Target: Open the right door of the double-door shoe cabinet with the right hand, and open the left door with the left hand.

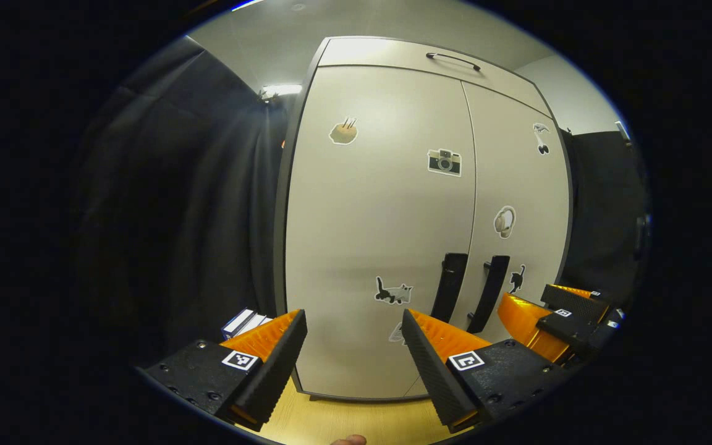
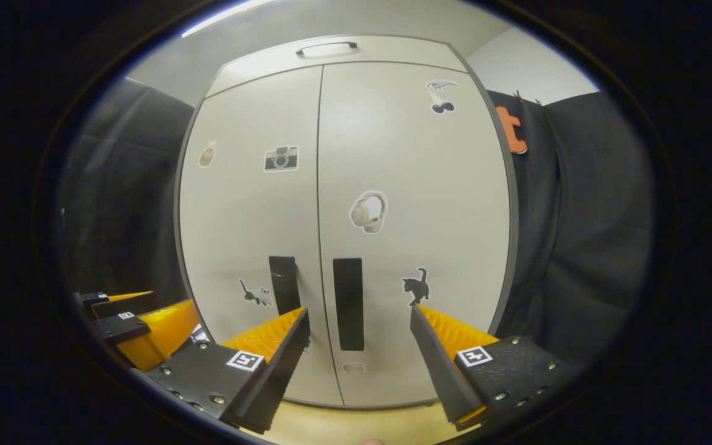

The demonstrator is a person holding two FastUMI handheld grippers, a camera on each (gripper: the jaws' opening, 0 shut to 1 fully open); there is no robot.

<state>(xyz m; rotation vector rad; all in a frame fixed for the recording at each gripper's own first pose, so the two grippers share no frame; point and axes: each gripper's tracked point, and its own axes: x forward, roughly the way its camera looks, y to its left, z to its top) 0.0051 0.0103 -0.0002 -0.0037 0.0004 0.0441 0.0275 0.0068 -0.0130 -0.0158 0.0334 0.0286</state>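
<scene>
Right gripper view, shoe cabinet (image 2: 343, 216) doors closed, handles (image 2: 348, 304) vertical, both tongs spread apart

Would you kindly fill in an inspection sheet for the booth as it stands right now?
Surface: pale wooden floor in front of the cabinet.
Job's things: tall off-white double-door shoe cabinet, both doors shut; black vertical left door handle and black vertical right door handle, both untouched.
Clutter: small white and blue boxes beside the cabinet's left edge.
Grippers: left claw open, short of the doors; right claw open, lined up with the right handle, not touching.
Cables: nothing seen.
Surroundings: black cloth wall on both sides; stickers on the doors; top drawer with dark bar handle.
</scene>
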